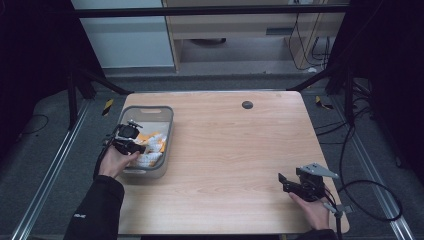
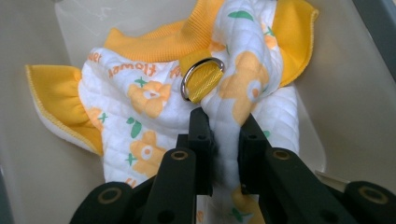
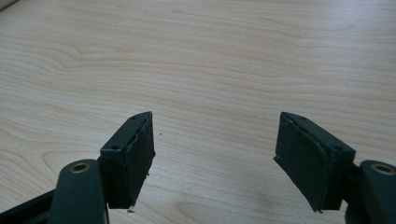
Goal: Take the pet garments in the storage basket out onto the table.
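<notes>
Left hand-held gripper [image 2: 223,135] clenched on a fold of quilted garment [image 2: 187,93] inside the grey bin [image 1: 167,131].
The soft white cloth, printed with orange flowers, has yellow ribbed trim and a metal ring [image 2: 201,78] just beyond the black jaws. The right hand-held gripper [image 3: 215,154] gapes released over the pale wood-grain surface [image 3: 210,56], well apart.

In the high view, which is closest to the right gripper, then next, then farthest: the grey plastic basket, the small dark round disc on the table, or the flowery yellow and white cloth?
From the right gripper:
1. Small dark round disc, up at the table's far edge.
2. Grey plastic basket, on the table's left side.
3. Flowery yellow and white cloth, inside the basket, just past its near wall.
</notes>
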Available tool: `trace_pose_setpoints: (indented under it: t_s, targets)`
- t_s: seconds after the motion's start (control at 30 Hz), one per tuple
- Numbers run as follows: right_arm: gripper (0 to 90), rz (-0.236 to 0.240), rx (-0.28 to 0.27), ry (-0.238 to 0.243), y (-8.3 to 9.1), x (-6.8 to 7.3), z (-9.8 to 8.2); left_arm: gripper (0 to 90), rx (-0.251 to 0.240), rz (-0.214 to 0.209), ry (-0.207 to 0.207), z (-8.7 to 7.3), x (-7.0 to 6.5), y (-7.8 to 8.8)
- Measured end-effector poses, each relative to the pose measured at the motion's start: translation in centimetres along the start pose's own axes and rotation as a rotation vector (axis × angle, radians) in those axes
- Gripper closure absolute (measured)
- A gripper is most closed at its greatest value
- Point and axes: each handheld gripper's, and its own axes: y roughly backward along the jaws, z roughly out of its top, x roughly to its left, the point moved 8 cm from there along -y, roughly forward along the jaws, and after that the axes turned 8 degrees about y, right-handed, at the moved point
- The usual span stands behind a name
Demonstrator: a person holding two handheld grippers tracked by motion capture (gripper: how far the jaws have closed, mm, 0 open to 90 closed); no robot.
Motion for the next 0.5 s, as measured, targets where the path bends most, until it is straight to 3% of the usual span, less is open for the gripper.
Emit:
trace_pose_setpoints:
  t_s: [0.23, 0.5]
  targets:
    - [27.9, 0.0, 0.0, 0.0, 0.0, 0.0, 0.0, 80.5, -0.02, -0.001, 0.005, 0.1, 0.2, 0.6]
    - [27.8, 0.0, 0.001, -0.001, 0.0, 0.0, 0.0, 81.0, -0.068, 0.003, 0.005, 0.5, 0.7, 2.6]
